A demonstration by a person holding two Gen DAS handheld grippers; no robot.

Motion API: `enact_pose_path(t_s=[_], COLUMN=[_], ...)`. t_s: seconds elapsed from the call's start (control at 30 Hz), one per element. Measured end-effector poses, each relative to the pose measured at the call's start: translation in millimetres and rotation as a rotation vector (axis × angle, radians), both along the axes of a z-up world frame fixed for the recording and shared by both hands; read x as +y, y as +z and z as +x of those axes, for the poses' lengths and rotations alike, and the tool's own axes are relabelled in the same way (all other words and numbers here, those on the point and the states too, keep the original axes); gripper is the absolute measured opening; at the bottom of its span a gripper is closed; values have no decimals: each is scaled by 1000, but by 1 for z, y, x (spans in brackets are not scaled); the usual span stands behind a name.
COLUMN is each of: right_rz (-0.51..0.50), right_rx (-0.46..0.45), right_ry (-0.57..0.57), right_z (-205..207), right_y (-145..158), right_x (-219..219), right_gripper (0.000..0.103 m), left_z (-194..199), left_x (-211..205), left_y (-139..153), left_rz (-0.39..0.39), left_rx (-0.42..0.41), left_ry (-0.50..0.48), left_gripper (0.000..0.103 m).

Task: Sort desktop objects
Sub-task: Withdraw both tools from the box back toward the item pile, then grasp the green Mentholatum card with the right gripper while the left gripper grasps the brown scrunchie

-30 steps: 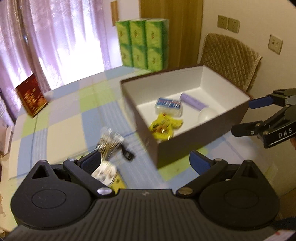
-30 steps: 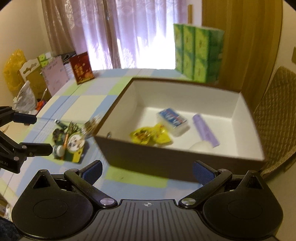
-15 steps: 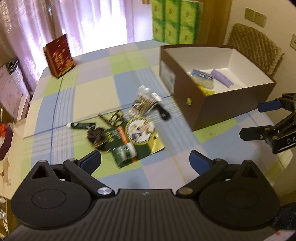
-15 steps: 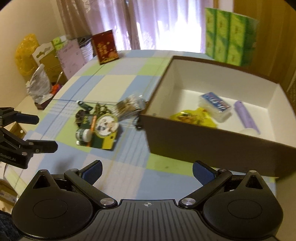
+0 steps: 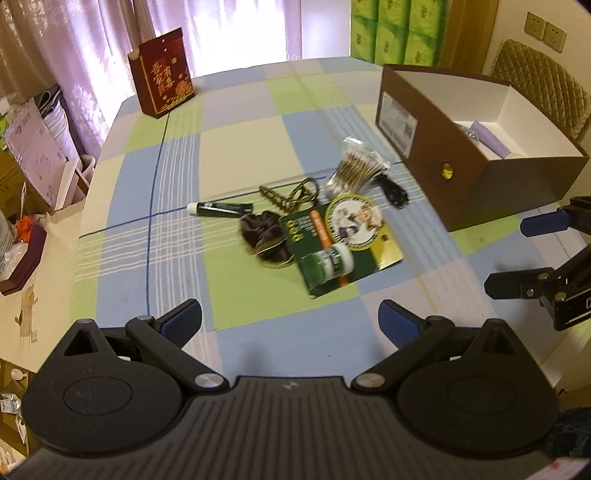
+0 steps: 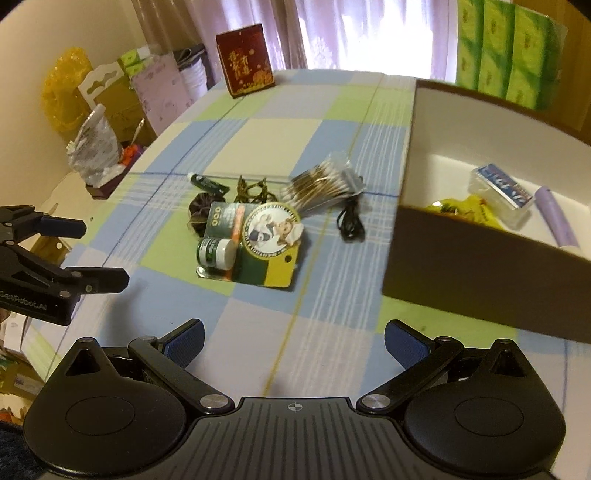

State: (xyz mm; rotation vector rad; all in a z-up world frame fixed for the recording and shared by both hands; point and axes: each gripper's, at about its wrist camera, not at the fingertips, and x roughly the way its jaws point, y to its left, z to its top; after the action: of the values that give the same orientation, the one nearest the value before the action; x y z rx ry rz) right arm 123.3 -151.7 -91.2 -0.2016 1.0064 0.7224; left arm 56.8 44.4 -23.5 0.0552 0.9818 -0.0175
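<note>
A pile of small items lies mid-table: a green card pack with a round badge and small jar (image 5: 343,247) (image 6: 255,240), a cotton swab bag (image 5: 356,170) (image 6: 321,184), a black cable (image 5: 393,190) (image 6: 351,223), a dark scrunchie (image 5: 264,236), a green tube (image 5: 218,208) and a bronze hair clip (image 5: 291,194). To its right, the brown box (image 5: 480,192) (image 6: 461,266) holds a yellow packet (image 6: 461,208), a blue-white pack (image 6: 502,188) and a purple tube (image 6: 554,218). My left gripper (image 5: 290,319) (image 6: 99,254) and right gripper (image 6: 293,334) (image 5: 513,256) hover open and empty at the near edge.
A red gift box (image 5: 162,81) stands at the far left of the checked tablecloth (image 5: 258,295). Green tissue packs (image 5: 395,29) and a quilted chair (image 5: 543,85) sit behind the brown box. Bags and cartons (image 6: 96,147) crowd the floor beyond the table's left edge.
Both views have swung left and pulled back from the brown box, so the pile of loose items now lies in front. Both grippers stayed open and empty.
</note>
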Motion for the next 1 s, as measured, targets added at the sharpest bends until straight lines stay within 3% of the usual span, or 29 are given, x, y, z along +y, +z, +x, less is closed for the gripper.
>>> enact_pose_path(t_s=[0.33, 0.37, 0.47, 0.63, 0.77, 1.0], right_rz=[15, 23, 31, 37, 29, 3], right_rx=[-3, -2, -3, -12, -22, -28], right_ry=[-33, -37, -50, -53, -37, -40], right_z=[-2, -1, 2, 5, 7, 13], right_y=[-18, -19, -23, -29, -33, -43], right_x=[43, 47, 62, 86, 101, 121], right_gripper=[100, 97, 68, 65, 51, 41], left_z=[6, 7, 12, 20, 27, 38], left_x=[38, 41, 51, 67, 76, 85], left_y=[-22, -24, -30, -37, -41, -50], left_rz=[-1, 0, 5, 10, 8, 14], left_rx=[29, 31, 38, 45, 51, 68], left_ry=[-3, -3, -6, -16, -29, -49], left_gripper=[100, 100, 100, 100, 100, 100])
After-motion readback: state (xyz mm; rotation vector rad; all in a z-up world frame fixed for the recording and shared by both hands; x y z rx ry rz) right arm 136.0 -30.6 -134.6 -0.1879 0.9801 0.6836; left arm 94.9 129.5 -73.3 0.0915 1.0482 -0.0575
